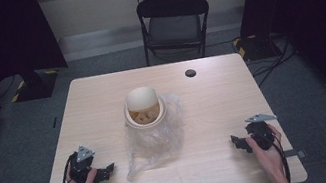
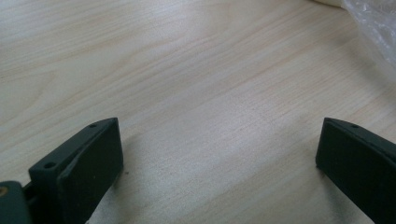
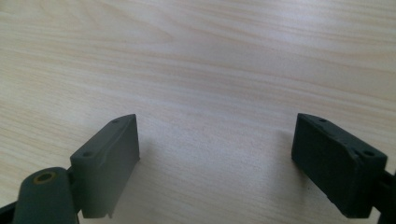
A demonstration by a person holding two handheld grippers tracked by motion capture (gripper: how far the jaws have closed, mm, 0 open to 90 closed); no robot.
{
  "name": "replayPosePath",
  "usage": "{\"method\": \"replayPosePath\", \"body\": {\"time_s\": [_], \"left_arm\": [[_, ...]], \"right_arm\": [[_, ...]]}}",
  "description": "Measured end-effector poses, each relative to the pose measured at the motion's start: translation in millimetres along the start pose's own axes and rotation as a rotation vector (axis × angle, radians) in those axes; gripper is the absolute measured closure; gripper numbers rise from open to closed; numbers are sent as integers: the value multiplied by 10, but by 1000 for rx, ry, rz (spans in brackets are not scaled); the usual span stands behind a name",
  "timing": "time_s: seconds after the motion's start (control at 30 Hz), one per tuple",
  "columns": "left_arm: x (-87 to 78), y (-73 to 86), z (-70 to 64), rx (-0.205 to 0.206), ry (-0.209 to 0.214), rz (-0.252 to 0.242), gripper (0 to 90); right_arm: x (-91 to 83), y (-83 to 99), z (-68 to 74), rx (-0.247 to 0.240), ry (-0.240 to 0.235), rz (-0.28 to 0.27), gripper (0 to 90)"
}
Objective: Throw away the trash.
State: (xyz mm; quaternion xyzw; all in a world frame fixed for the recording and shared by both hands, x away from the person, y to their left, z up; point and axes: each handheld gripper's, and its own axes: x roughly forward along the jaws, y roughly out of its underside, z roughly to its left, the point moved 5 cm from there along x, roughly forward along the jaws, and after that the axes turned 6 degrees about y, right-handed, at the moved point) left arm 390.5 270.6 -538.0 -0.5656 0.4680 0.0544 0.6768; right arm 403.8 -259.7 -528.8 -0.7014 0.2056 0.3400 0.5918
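A cream round container (image 1: 143,107) stands at the table's middle, partly inside a clear plastic bag (image 1: 155,141) that spreads toward me. Its pale lid leans over the far rim, and small brown pieces lie inside. My left gripper (image 1: 109,170) rests on the table at the near left, open, jaws pointing right toward the bag's near corner. In the left gripper view its jaws (image 2: 219,154) stand wide apart over bare wood, with a bag edge (image 2: 373,23) at top right. My right gripper (image 1: 236,141) rests at the near right, open, with nothing between its jaws (image 3: 215,149).
The light wooden table (image 1: 101,97) has a dark cable grommet (image 1: 190,73) near its far edge. A black folding chair (image 1: 174,23) stands behind the table. Cables run on the grey floor at the far right.
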Motion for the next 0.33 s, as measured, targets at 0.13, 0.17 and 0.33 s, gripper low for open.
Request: {"method": "replayPosePath", "body": {"time_s": [0.13,0.17,0.33], "left_arm": [[0,0,-1,-1,1,0,3],[0,0,-1,-1,0,0,3],[0,0,-1,-1,0,0,3]], "right_arm": [[6,17,13,-14,14,-17,133],[9,23,15,-6,20,-26,127],[15,50,18,-2,24,-65,123]]}}
